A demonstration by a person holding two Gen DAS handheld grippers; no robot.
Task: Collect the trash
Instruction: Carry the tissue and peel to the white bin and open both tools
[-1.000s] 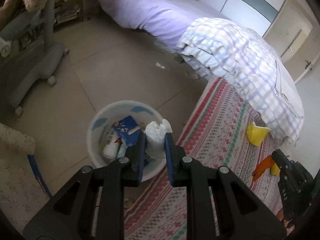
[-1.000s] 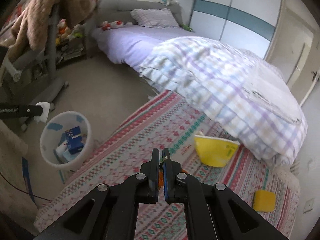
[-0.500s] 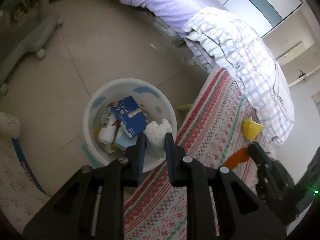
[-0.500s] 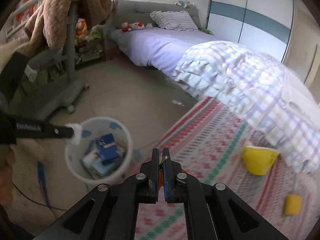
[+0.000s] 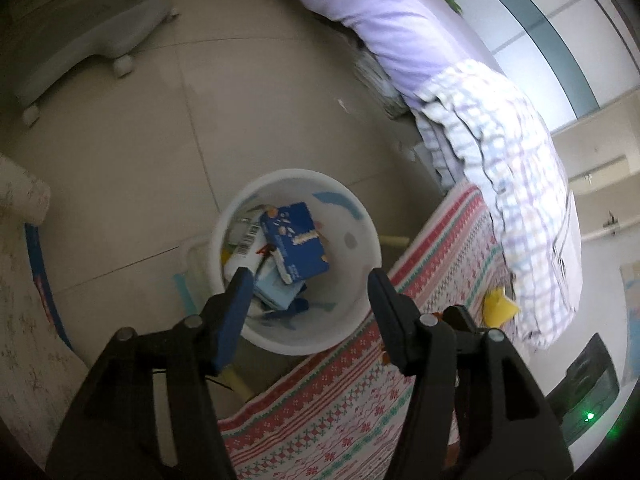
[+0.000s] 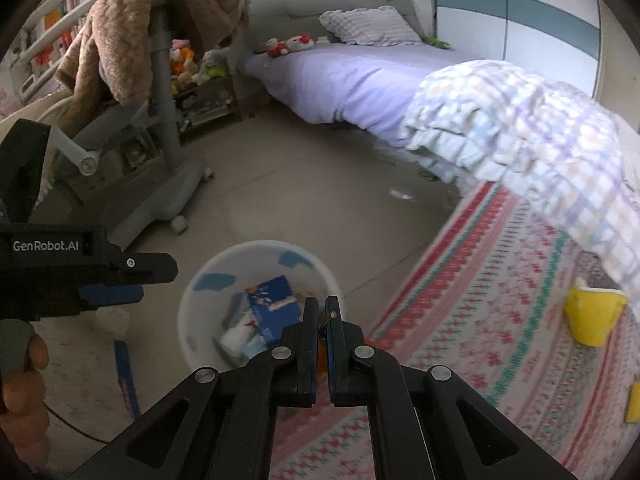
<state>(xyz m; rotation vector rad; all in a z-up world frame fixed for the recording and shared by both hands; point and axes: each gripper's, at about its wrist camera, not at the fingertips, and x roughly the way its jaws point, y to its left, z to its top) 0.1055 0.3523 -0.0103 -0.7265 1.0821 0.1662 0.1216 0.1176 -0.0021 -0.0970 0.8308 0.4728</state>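
Observation:
A white bin (image 5: 362, 220) stands on the tiled floor at the rug's edge, holding a blue box (image 5: 298, 240) and other packaging. My left gripper (image 5: 310, 280) hovers right above the bin with its jaws opening, and nothing is between them. In the right wrist view the left gripper (image 6: 156, 280) sits at the bin's (image 6: 192, 308) left rim. My right gripper (image 6: 322, 304) is shut on a thin orange scrap (image 6: 320, 346), just at the bin's near rim.
A patterned rug (image 6: 480, 300) carries a yellow cup-like piece (image 6: 592, 316) and a yellow block (image 6: 632, 404). A bed with a checked quilt (image 6: 540, 128) lies to the right. A grey wheeled chair base (image 6: 160, 192) stands at the left, and floral fabric (image 5: 20, 320) beside the bin.
The left gripper moved over the bin and opened; the white wad it held is gone from its jaws. The right gripper swung left to the bin with the orange scrap.

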